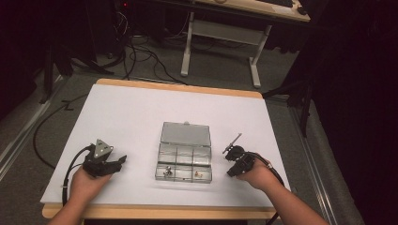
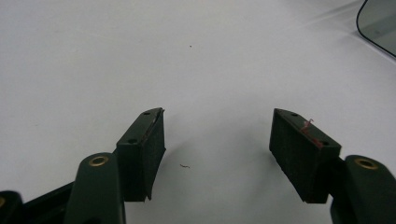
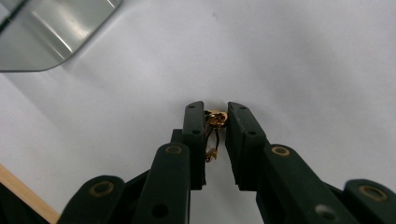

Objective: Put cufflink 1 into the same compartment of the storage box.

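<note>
Box mid-table, grippers either side

The box [image 1: 184, 158] lies between the left gripper [image 1: 121, 162] and right gripper [image 1: 228, 154]; an earring [image 3: 215, 119] sits between the right jaws.

Light: overhead, bright on the white tabletop [image 1: 131, 117]; surroundings dark.
Shadows: soft, short.
Glare: on clear box [image 1: 185, 152] lid.
Focus: high view soft; gripper views sharper.

The left gripper [image 1: 123, 161] is held low with jaws wide apart; the right gripper [image 3: 216, 116] is nearly closed.
</note>
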The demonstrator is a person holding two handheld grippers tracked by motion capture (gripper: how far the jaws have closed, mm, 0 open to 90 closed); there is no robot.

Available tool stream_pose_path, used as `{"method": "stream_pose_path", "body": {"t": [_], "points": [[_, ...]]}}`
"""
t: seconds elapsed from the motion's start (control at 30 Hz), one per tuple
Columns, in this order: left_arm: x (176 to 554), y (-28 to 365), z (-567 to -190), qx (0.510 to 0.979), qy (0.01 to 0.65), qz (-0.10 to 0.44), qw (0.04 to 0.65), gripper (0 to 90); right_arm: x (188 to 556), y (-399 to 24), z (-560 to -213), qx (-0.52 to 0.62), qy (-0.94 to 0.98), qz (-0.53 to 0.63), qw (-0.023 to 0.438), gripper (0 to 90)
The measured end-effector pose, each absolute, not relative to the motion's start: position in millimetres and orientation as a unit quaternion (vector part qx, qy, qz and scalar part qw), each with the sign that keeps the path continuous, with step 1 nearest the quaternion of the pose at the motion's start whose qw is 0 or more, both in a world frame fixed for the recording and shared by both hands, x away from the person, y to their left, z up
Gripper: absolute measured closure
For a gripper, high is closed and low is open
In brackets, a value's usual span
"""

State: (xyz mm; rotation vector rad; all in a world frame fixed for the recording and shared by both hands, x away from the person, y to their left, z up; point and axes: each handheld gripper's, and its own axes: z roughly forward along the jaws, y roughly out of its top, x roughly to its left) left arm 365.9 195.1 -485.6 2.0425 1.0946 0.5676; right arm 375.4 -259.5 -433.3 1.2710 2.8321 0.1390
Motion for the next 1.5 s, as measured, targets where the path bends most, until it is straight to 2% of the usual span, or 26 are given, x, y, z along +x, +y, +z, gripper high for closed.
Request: {"method": "stream_pose_path", "body": {"t": [0.9,1.5], "points": [[366,195,-485,0.796,0.426,0.223,0.368,36.3,373,-237,-402,0.375,0.924,0.077,0.002,79.0],[366,195,-485,0.795,0.426,0.223,0.369,36.3,376,-202,-388,0.344,0.935,0.087,-0.001,79.0]]}}
